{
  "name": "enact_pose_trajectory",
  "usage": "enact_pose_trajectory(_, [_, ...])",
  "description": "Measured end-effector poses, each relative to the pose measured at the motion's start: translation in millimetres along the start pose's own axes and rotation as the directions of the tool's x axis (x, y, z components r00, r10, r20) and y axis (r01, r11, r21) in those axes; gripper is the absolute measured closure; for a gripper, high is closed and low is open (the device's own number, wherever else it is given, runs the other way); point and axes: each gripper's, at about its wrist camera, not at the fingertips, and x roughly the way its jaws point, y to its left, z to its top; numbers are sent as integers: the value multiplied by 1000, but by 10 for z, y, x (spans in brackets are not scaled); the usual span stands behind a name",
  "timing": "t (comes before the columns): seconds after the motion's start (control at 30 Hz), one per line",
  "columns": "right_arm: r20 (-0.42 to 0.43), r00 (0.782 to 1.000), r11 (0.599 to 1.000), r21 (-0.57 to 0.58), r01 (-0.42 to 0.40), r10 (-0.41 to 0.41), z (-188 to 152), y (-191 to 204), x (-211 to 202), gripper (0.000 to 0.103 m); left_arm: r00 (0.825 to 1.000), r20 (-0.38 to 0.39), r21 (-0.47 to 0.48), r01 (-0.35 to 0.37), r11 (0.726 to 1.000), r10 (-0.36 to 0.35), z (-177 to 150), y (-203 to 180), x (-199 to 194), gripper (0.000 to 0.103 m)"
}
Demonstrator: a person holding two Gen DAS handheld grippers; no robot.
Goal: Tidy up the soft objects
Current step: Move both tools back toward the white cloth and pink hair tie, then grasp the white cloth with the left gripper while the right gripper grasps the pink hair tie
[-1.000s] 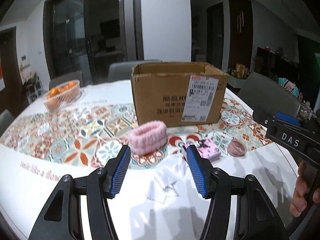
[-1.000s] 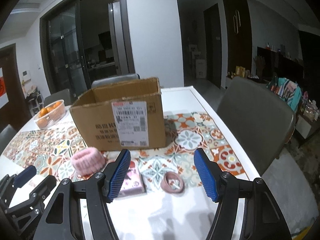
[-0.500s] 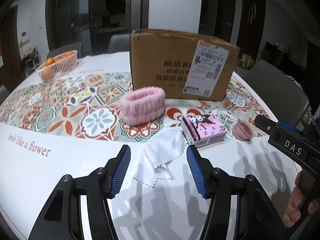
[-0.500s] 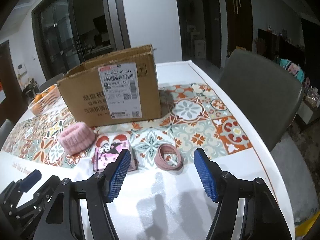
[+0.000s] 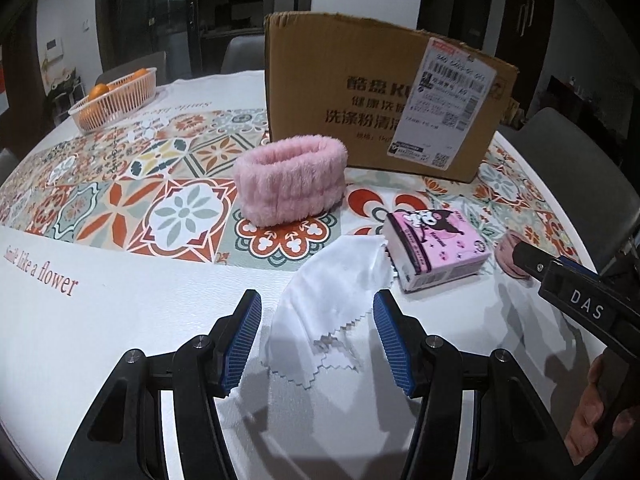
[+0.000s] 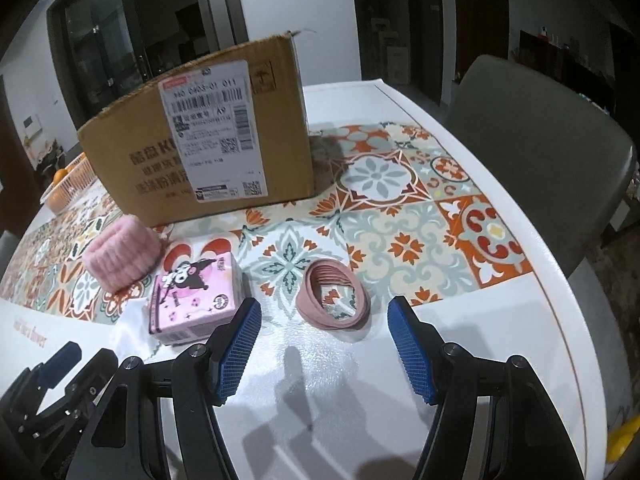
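While both tools hang over the table (image 5: 120,304), the left gripper (image 5: 316,338) has its jaws apart and bare, the white cloth (image 5: 332,284) lying just ahead between its blue pads. Beyond it sits the pink fluffy headband (image 5: 290,180), the tissue pack (image 5: 434,250) off to its right. Right gripper (image 6: 324,346), jaws apart too and holding nothing, faces the pink band ring (image 6: 334,300); cardboard box (image 6: 200,140) behind.

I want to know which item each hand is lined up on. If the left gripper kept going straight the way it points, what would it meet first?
Most likely the white cloth, lying between the open left gripper fingers; depth is uncertain.
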Motion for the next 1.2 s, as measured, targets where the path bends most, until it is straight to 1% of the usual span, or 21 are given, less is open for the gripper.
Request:
enact_pose_trajectory(0.27, [-48,999,1000,20,7,-6,6,-19,199,36,999,-44,-13,2,1000,-3,28,1,186,46])
enact_pose_trajectory(0.53, [-54,998,1000,21,20,-19,24,-21,276,36,998,-57,-13,15,1000,-16,25,-11,251,46])
enact_pose_trajectory(0.57, [-53,998,1000,21,23,-22,25,-24,287,37,998,-56,-10,14,1000,-15,25,-11,252,49])
enact_pose_trajectory(0.6, [-55,998,999,20,27,-26,26,-24,297,39,999,-53,-5,15,1000,-15,24,-13,250,52])
enact_pose_trajectory(0.63, [-53,998,999,17,31,-30,27,-18,297,41,999,-52,-2,14,1000,-14,23,-12,251,58])
enact_pose_trajectory(0.67, [-50,998,999,11,33,-33,26,-10,296,46,999,-50,3,10,1000,-9,24,-12,252,65])
enact_pose_trajectory(0.7, [-50,998,999,8,35,-35,29,-6,299,48,999,-49,9,8,1000,-7,25,-13,251,68])
enact_pose_trajectory(0.77, [-45,998,999,-2,44,-44,27,4,299,56,999,-49,20,9,1000,-8,27,-15,251,78])
enact_pose_trajectory(0.83, [-43,998,999,-4,45,-45,19,4,290,64,999,-51,34,21,999,-19,32,-22,254,84])
enact_pose_trajectory(0.87, [-44,998,999,-4,41,-42,16,3,290,70,998,-53,40,26,999,-24,32,-26,254,88])
enact_pose_trajectory(0.9, [-44,998,999,-5,39,-40,11,2,283,76,998,-54,46,34,998,-31,32,-29,255,89])
enact_pose_trajectory(1.0, [-49,999,1000,-3,24,-25,-4,3,259,83,998,-51,55,39,998,-36,28,-27,250,93])
enact_pose_trajectory(1.2, [-28,999,1000,-19,21,-21,-5,39,142,85,998,-29,61,52,997,-51,42,-10,153,95])
